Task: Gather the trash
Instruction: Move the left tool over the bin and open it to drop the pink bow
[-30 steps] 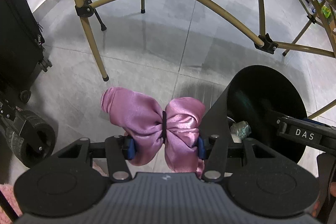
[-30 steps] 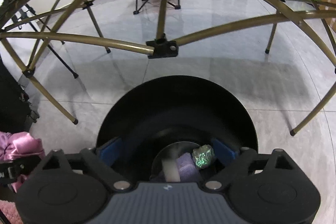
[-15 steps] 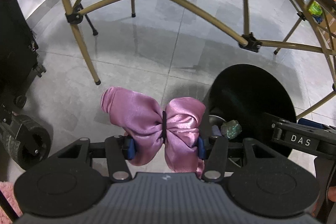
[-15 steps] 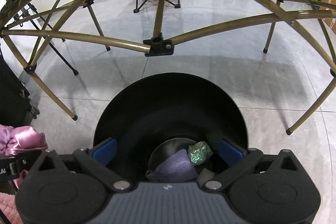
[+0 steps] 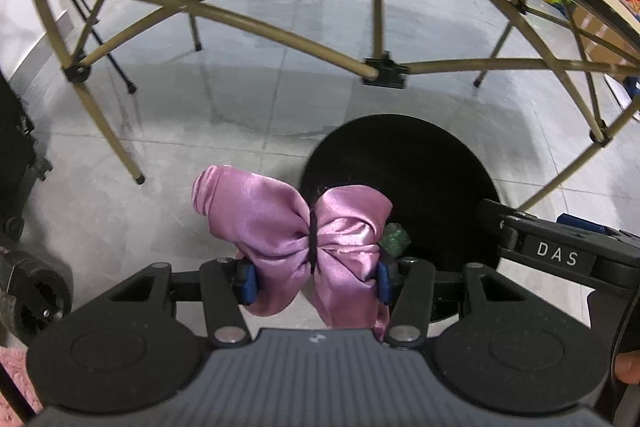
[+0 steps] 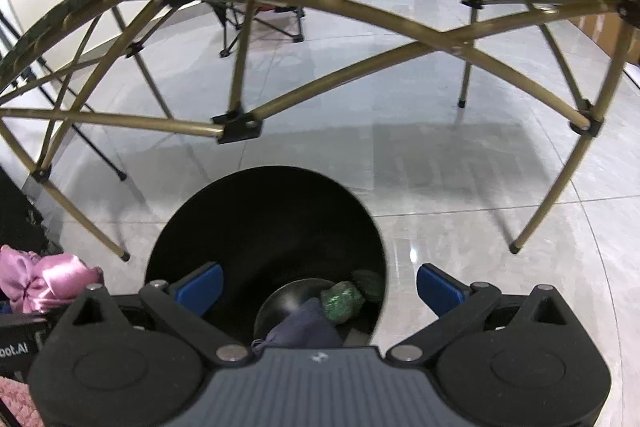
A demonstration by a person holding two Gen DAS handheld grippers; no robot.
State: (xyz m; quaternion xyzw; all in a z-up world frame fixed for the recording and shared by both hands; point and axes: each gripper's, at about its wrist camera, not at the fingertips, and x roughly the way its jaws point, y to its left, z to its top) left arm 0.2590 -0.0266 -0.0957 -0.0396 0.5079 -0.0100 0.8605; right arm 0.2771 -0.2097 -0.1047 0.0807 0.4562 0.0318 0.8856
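My left gripper [image 5: 314,277] is shut on a pink satin cloth bundle [image 5: 296,227] tied in the middle with a black band; it hangs above the left rim of the round black trash bin [image 5: 420,163]. The bundle also shows at the left edge of the right wrist view [image 6: 44,281]. My right gripper [image 6: 320,285] is open and empty above the bin [image 6: 264,211]. Inside the bin lie a crumpled green foil piece [image 6: 342,305] and a dark purple cloth [image 6: 306,327]. The right gripper's body shows in the left wrist view [image 5: 560,255].
A folding table's gold metal legs and cross bars [image 5: 248,23] arch over the grey tiled floor [image 6: 460,163]. Black wheeled gear [image 5: 28,291] stands at left. A folding chair [image 6: 260,11] stands farther back. Pink fluffy rug [image 6: 12,399] lies at bottom left.
Both grippers rose and the bin looks smaller. The left gripper carried the pink bundle rightward over the bin's rim. The right gripper's jaws opened wider.
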